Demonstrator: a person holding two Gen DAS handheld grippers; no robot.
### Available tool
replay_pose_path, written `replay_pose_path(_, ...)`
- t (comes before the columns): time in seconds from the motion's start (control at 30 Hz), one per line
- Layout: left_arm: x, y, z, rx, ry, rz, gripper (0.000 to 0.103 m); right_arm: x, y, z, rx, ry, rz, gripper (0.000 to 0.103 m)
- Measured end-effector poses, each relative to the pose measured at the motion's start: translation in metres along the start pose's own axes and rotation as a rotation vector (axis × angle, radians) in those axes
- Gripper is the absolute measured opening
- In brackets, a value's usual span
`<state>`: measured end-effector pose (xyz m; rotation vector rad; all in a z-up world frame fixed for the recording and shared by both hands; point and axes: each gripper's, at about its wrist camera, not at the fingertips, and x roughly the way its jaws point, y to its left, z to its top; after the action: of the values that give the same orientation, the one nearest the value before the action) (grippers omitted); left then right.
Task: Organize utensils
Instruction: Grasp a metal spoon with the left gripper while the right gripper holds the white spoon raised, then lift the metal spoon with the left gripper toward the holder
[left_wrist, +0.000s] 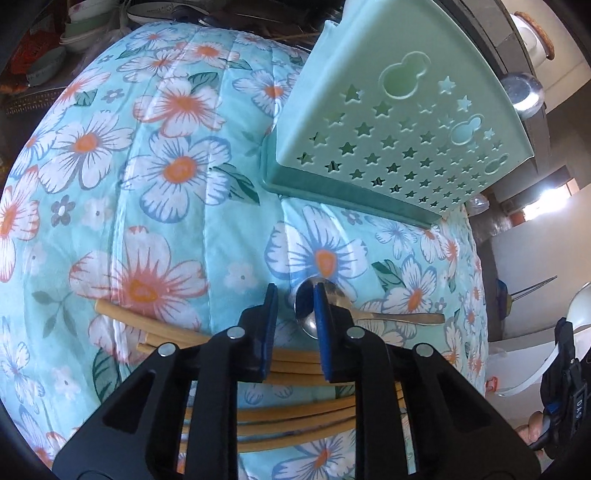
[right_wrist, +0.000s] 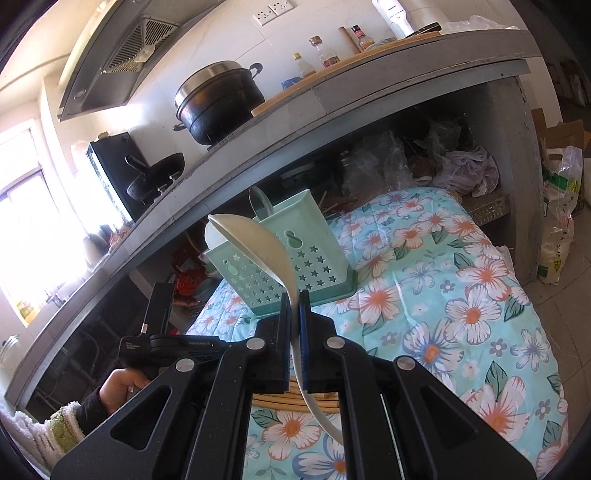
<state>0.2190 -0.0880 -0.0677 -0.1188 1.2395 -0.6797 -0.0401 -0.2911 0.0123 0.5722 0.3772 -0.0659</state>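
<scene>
Work surface = floral quilt (left_wrist: 155, 192), turquoise w/ white-orange flowers, spread in a kitchen. Behind it a grey countertop (right_wrist: 369, 74) w/ open storage below, crammed w/ plastic bags. On the counter: black pot (right_wrist: 218, 99) w/ steel lid, sauce bottles at approx 1 o'clock from it, range hood (right_wrist: 122, 55) at 10 o'clock, bright window far left.

Mint utensil holder (left_wrist: 399, 122), star cut-outs, stands upright on the quilt at 1 o'clock from the left gripper (left_wrist: 295, 325). Chopsticks (left_wrist: 280, 417), a loose bunch, lie flat across the quilt under that gripper. Metal spoon (left_wrist: 332, 314) lies flat at the fingertips, bowl toward 9 o'clock, handle toward 3.

Left gripper tilts steeply down over the quilt; jaws narrow but apart, a visible gap, right finger in front of the spoon bowl, nothing clamped. Contact w/ spoon: can't tell.

Right gripper (right_wrist: 294, 325) points nearly level toward the holder, jaws clamped on a white ladle (right_wrist: 255, 240), bowl up at 11 o'clock, handle trailing down past the pads. A hand (right_wrist: 118, 387) w/ dark sleeve holds the left gripper's grip at 8 o'clock in the right wrist view.
</scene>
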Motion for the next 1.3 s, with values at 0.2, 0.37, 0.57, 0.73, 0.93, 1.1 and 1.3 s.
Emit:
replay_pose_path(0.2,0.002,-0.024,-0.001,0.074,-0.057,0.039,0.006,-0.002,0.0,0.001,0.004,-0.005,0.008,0.004)
replay_pose_path(0.37,0.001,-0.029,0.012,0.087,-0.134,0.078,0.005,-0.005,-0.002,0.002,0.009,-0.014,0.013,0.004)
replay_pose_path(0.57,0.004,-0.018,0.02,0.059,-0.119,0.081,0.007,-0.006,-0.003,0.003,0.017,-0.016,0.01,0.004)
replay_pose_path(0.73,-0.005,0.0,0.016,-0.011,-0.102,0.038,0.021,-0.005,-0.003,0.003,0.016,-0.013,0.013,0.004)
replay_pose_path(0.93,-0.001,0.01,0.014,-0.051,-0.089,0.017,0.021,-0.004,-0.002,0.002,0.011,-0.015,0.009,0.004)
replay_pose_path(1.1,0.0,0.009,0.017,-0.045,-0.091,0.008,0.021,-0.005,-0.002,0.003,0.013,-0.016,0.006,0.004)
replay_pose_path(1.3,0.007,0.002,0.017,-0.017,-0.095,0.049,0.018,-0.006,-0.001,0.003,0.014,-0.018,0.008,0.004)
